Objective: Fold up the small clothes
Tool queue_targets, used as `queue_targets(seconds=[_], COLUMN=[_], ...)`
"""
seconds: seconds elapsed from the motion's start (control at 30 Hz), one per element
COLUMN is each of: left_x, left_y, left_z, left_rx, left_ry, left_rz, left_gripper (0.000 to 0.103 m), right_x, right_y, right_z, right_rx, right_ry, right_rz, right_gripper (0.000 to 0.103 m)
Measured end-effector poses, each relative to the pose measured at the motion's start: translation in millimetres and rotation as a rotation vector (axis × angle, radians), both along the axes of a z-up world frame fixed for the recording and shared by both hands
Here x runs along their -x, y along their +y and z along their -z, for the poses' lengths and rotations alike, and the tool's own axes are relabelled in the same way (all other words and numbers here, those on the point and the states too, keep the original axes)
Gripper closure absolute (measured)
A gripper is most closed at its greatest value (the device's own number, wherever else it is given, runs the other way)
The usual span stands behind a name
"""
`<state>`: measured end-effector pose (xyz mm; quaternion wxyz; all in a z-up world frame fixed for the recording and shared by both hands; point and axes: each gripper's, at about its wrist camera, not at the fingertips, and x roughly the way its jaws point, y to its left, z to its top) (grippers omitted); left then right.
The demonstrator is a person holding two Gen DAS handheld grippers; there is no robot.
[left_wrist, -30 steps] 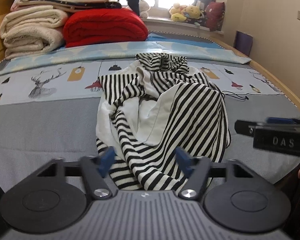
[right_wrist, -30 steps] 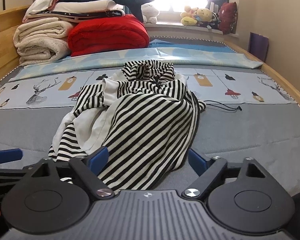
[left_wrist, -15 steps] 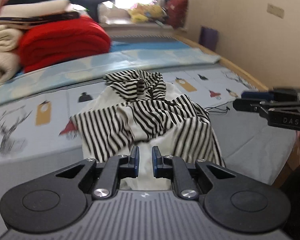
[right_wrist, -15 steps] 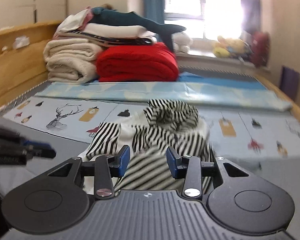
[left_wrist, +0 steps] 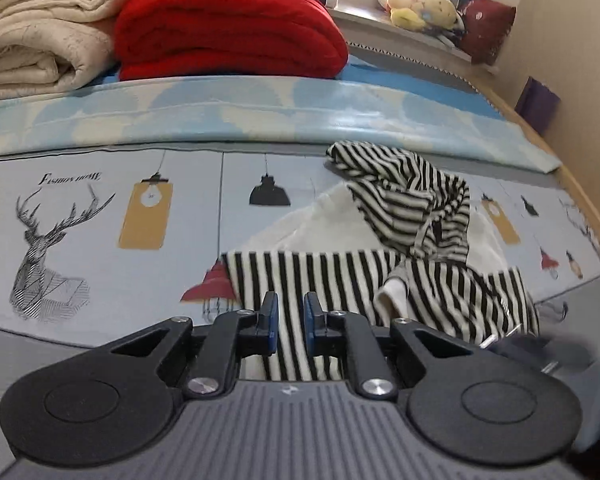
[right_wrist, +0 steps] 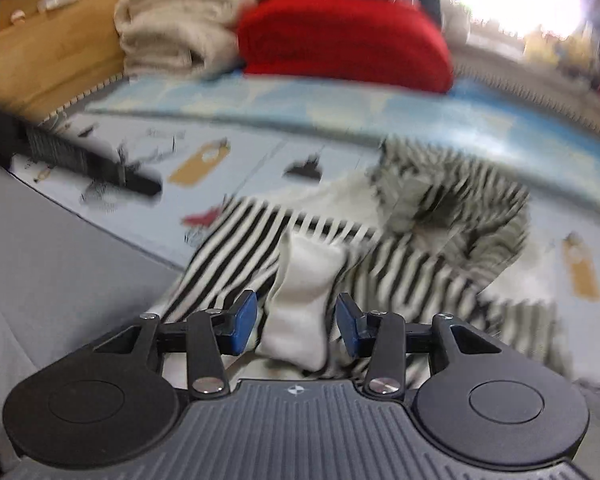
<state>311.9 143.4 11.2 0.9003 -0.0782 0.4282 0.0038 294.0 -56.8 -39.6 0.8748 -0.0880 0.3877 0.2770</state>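
Note:
A black-and-white striped hooded garment (left_wrist: pixel 400 280) with a white lining lies crumpled on the printed bed sheet (left_wrist: pixel 100 220). My left gripper (left_wrist: pixel 290 320) is at its near left edge, jaws narrow and shut on the striped hem that runs between the pads. In the blurred right wrist view the same garment (right_wrist: pixel 420 272) is seen. My right gripper (right_wrist: pixel 296 320) has its jaws opening. A white fold (right_wrist: pixel 300 304) stands between the pads with a gap on each side. The other gripper (right_wrist: pixel 80 160) shows as a dark blur at left.
Folded cream blankets (left_wrist: pixel 40 40) and a red blanket (left_wrist: pixel 228 28) are stacked at the far end, behind a light blue rolled cover (left_wrist: pixel 260 112). Plush toys (left_wrist: pixel 424 12) sit on the windowsill. A wooden bed rail (left_wrist: pixel 588 208) runs along the right, a wooden board (right_wrist: pixel 40 52) at far left.
Both grippers moved forward over the garment and narrowed their jaws. The left one closed on the striped hem, which now lies stretched out flat. A white fold came between the right pads.

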Motion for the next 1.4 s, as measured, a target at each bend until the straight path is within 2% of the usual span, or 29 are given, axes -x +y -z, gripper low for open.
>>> queue_targets(seconds=[0.1,0.2,0.23,0.27,0.33,0.43,0.57,0.6,0.67,0.73,0.77,0.87,0.93,0.97,1.03,1.1,1.17,1.2,1.23,1.3,1.4], left_x=[-10,-18,-20,-22,-25,-26,-20,-19,-16,-13,-11,-8,-8,-9,-11,-14,-17,-18,-18,-18,-20], left_y=[-5,-12,-13,-14,-17,-24,-37,-40,-51,-66,-74,-96,-106,-110,-118,-124,-133,-139,-145,-160,-175], left_z=[2,9,10,11,12,10,12,13,19,27,31,46,55,58,60,58,59,60,63,70,85], left_rx=[-0.026,-0.040,-0.038,-0.033,-0.033,-0.043,-0.065,-0.065,-0.056,-0.055,-0.061,-0.071,-0.058,-0.048,-0.020,0.050,0.132,0.159,0.176,0.162,0.138], left_ry=[-0.002,0.006,0.008,0.006,0.001,-0.005,-0.014,-0.010,0.002,0.017,0.024,0.048,0.068,0.075,0.062,0.039,0.033,0.038,0.042,0.060,0.081], left_rz=[0.028,0.048,0.043,0.040,0.044,0.066,0.119,0.139,0.191,0.258,0.289,0.361,0.383,0.394,0.414,0.431,0.452,0.466,0.480,0.493,0.509], left_gripper=[0.089,0.088,0.088,0.088,0.088,0.088,0.088,0.088,0.088,0.088,0.087,0.086,0.084,0.079,0.077,0.072,0.045,0.040,0.034,0.031,0.031], right_x=[-5,-2,-4,-7,-16,-24,-32,-37,-47,-57,-61,-63,-62,-62,-62,-66,-68,-69,-67,-65,-59], right_y=[15,25,25,21,6,-31,-126,-164,-232,-307,-345,-422,-466,-476,-473,-445,-403,-379,-356,-315,-258], right_z=[26,43,45,44,33,-3,-68,-84,-98,-99,-94,-82,-68,-59,-42,-30,-26,-25,-22,-15,-6], right_rx=[-0.005,0.073,0.090,0.082,0.026,-0.065,-0.228,-0.247,-0.265,-0.232,-0.200,-0.079,-0.104,-0.120,-0.199,-0.298,-0.316,-0.323,-0.338,-0.367,-0.332], right_ry=[0.045,0.014,0.002,0.008,0.030,0.006,-0.114,-0.167,-0.219,-0.253,-0.267,-0.332,-0.288,-0.240,-0.116,-0.011,0.055,0.085,0.119,0.206,0.267], right_rz=[-0.047,-0.071,-0.054,-0.038,0.001,0.069,0.230,0.320,0.490,0.686,0.790,1.023,1.150,1.174,1.127,0.964,0.765,0.653,0.562,0.418,0.278], right_gripper=[0.057,0.059,0.073,0.081,0.090,0.092,0.093,0.094,0.096,0.103,0.103,0.103,0.103,0.103,0.103,0.099,0.098,0.087,0.066,0.040,0.039])
